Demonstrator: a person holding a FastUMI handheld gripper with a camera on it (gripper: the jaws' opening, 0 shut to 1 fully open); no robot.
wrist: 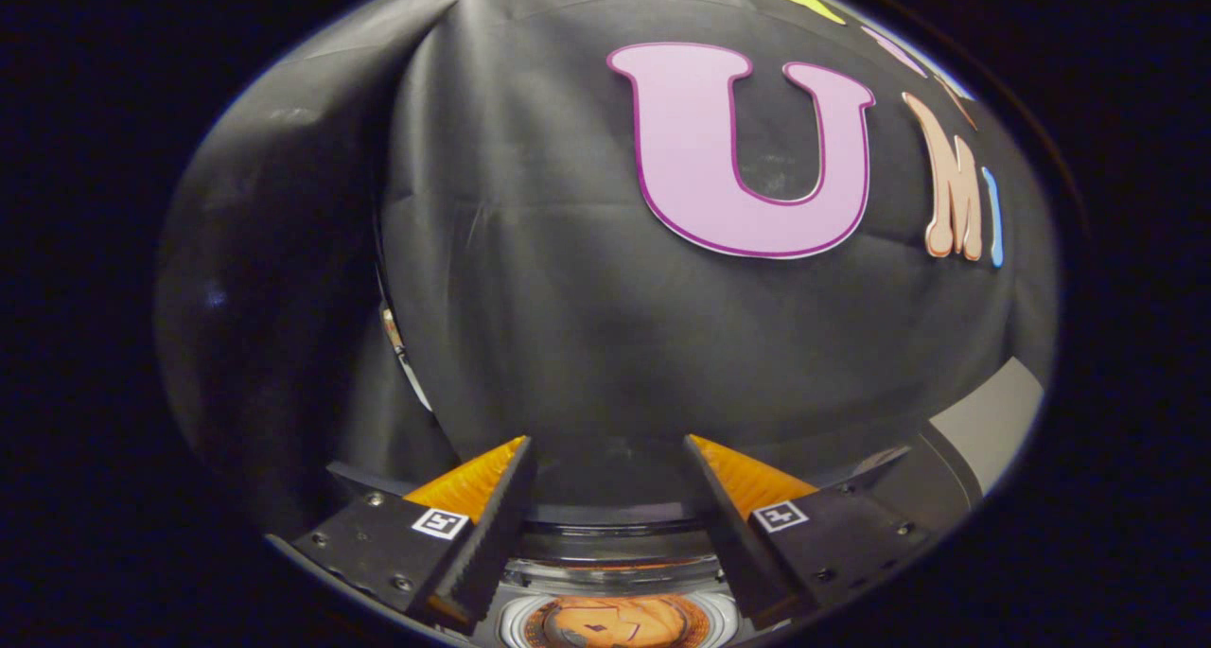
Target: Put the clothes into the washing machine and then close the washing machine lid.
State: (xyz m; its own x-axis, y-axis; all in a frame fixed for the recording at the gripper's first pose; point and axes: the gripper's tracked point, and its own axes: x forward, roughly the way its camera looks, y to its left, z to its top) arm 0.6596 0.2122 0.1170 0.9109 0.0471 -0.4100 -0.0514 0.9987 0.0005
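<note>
The gripper (605,459) is held high, looking at the black cloth wall (568,279) of the booth. Its fingers stand well apart with nothing between them, so it is open and empty.

Below and between the fingers lies the round opening of the washing machine (615,572), seen from above. An orange garment (620,621) lies inside the drum, near the bottom of the opening. The raised lid cannot be made out with certainty; the dark curved band just beyond the fingers may be its edge or the rim of the tub.

Judged from this layout, the clothes are already loaded and the step in hand is closing the lid.

Procedure for this step:
1. Locate the lid edge before moving; do not assume its position.
2. Approach from the far side, so that the push carries the lid toward the near side and down.
3. Contact with one finger or the outer face of the fingers; a grip is not required.
4. Confirm that no cloth overhangs the rim, as trapped fabric would likely prevent full seating.
5. Lower steadily until the lid rests flat.
</note>
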